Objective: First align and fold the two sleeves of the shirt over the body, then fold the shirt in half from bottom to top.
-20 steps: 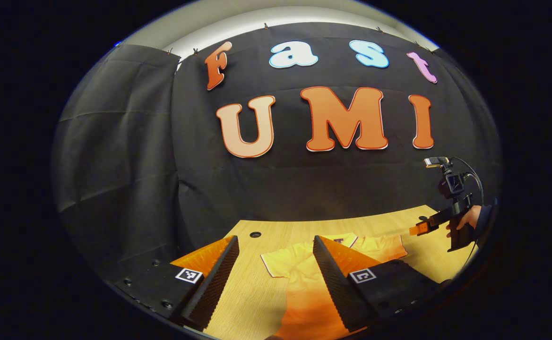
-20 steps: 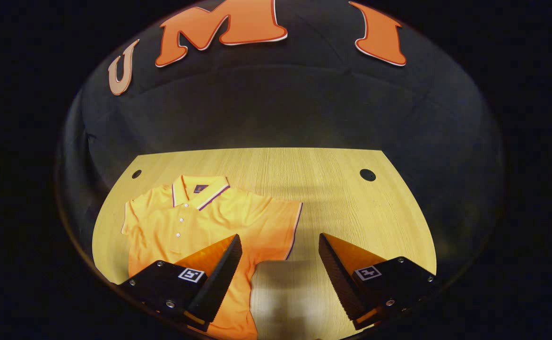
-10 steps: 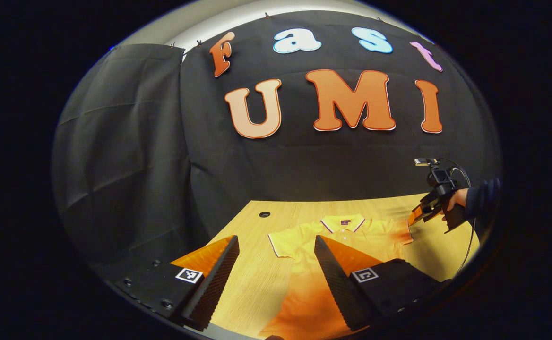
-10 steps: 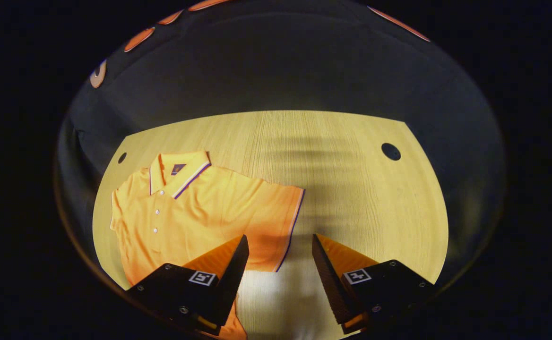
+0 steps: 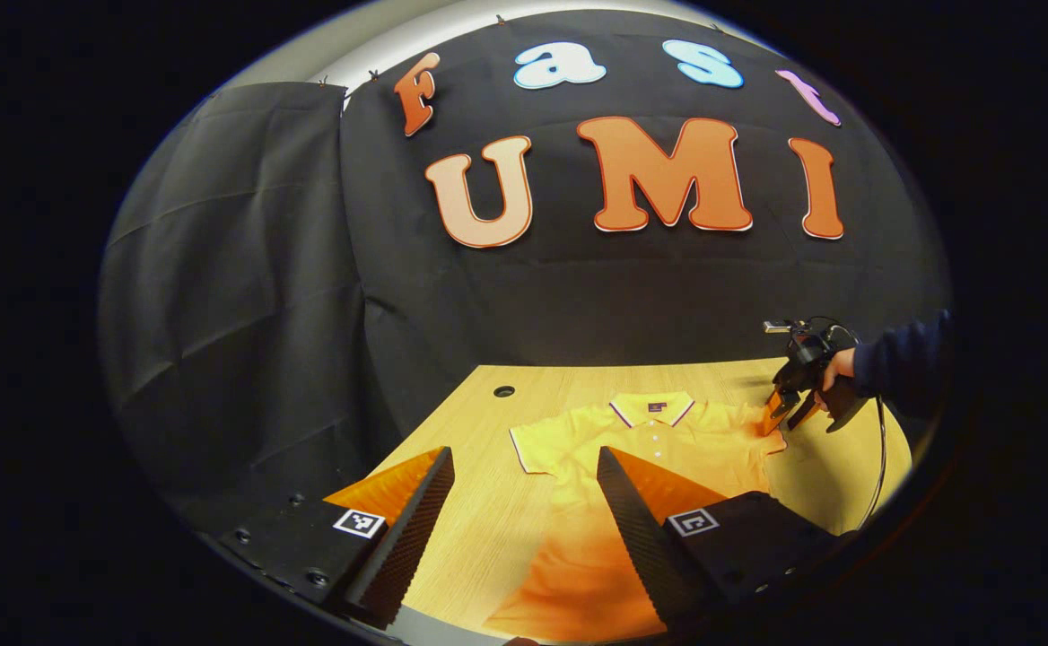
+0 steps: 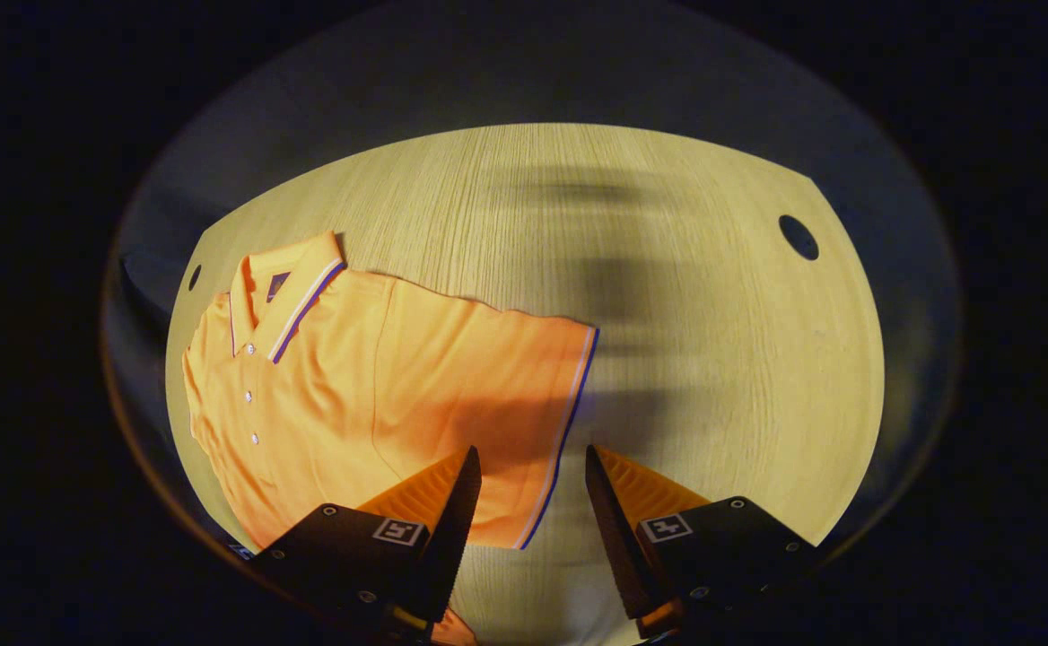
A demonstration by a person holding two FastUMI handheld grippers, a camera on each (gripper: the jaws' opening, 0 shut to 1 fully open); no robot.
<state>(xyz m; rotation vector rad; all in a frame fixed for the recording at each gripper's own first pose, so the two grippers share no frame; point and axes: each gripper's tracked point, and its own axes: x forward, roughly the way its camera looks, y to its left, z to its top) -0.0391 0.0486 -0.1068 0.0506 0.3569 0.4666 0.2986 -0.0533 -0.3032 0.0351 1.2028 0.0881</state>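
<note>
Though the short-sleeved orange polo shirt with its striped collar [image 6: 344, 377] lies spread flat, face up, on the pale wood-grain worktop [image 6: 712, 359], I judge that nothing is folded yet — both sleeves reach outward and the hem lies unfolded toward me. My right claw [image 6: 531, 489] hangs released, jaws apart, straddling the striped cuff of the near sleeve [image 6: 524, 395] without pinching it. My left claw [image 5: 524, 502] is released too, poised above the shirt's lower body beside the other sleeve [image 5: 546, 444]. Everything is left to do: both sleeve folds over the body, then the bottom-to-top fold.
</note>
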